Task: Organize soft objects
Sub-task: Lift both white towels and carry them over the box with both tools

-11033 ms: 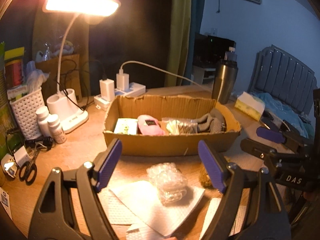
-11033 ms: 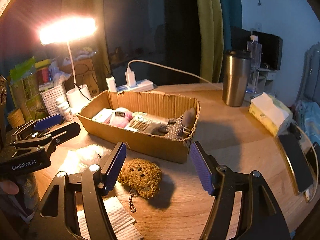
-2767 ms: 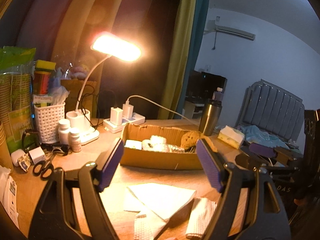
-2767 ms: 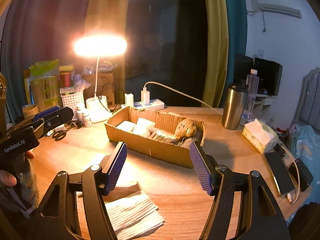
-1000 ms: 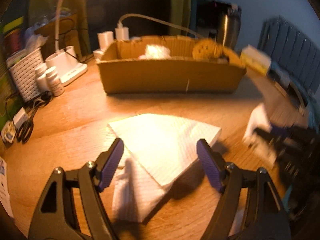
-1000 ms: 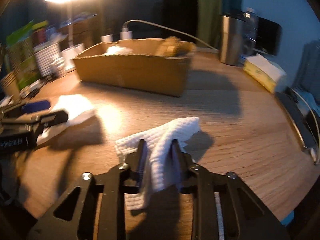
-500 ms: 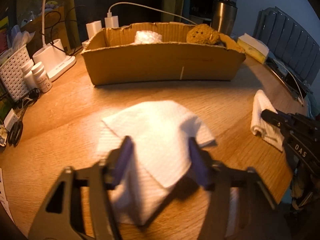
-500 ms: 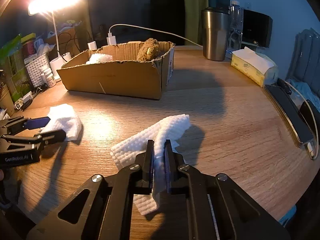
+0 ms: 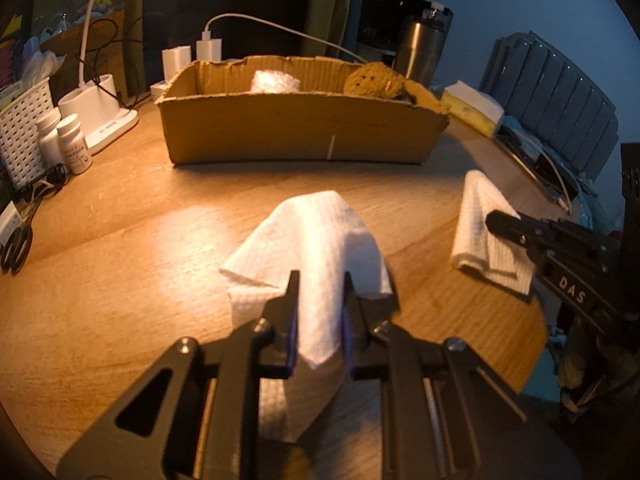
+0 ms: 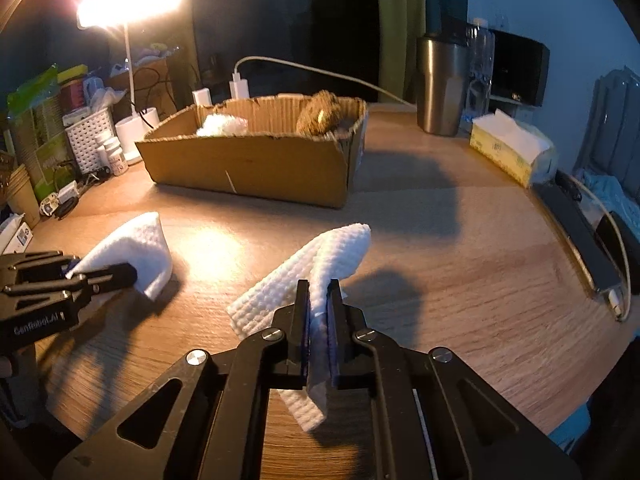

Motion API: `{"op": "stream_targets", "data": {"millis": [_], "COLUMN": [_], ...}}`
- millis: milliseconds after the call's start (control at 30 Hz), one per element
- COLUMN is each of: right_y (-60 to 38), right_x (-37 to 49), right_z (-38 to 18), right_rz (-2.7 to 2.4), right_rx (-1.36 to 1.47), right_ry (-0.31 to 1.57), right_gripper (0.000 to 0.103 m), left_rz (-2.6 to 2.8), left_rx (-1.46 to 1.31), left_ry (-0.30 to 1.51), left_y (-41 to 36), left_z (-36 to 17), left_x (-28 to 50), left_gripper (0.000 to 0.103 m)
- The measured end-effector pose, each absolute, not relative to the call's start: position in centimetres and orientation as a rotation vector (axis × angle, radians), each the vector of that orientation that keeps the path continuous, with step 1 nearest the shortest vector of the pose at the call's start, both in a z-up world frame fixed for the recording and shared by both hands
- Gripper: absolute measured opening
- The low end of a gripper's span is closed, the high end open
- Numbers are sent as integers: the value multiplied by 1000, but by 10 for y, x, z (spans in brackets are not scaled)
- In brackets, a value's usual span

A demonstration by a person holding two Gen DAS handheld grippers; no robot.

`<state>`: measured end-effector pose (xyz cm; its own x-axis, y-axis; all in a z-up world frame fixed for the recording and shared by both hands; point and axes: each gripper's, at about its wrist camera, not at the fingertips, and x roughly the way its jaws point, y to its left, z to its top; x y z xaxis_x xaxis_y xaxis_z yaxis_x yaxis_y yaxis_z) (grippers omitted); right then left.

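Now left tongs pinching white napkin, right tongs clamping waffle cloth

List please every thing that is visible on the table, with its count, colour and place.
cardboard box: 1, brown, table centre back
brown plush toy: 1, in the box, right end
bubble wrap bundle: 1, clear-white, in the box
smooth white cloth: 1, in left hand-held gripper
waffle white cloth: 1, in right hand-held gripper
steel tumbler: 1, silver, behind the box
tissue box: 1, yellow, right side
desk lamp: 1, white, lit, left back
pill bottles: 2, white, left
scissors: 1, black, left edge
left hand-held gripper: shut
right hand-held gripper: shut
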<state>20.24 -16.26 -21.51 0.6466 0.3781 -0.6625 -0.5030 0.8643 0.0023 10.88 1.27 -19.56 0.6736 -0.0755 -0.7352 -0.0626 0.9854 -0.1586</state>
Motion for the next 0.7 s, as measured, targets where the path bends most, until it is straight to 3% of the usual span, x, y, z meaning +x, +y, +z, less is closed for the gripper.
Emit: {"op": "stream_targets", "data": {"millis": [700], "right_y": [-146], "right_x": [190], "right_z": [-134], "right_rz": [536], "right_rx": [-216], "right_ry": [524], "right_gripper": [8], "left_rz": [4], "left_rx": [-175], "left_ry": [562], "left_y": [36], "left_z": [-105], "left_x": [77], "left_gripper": [17]}}
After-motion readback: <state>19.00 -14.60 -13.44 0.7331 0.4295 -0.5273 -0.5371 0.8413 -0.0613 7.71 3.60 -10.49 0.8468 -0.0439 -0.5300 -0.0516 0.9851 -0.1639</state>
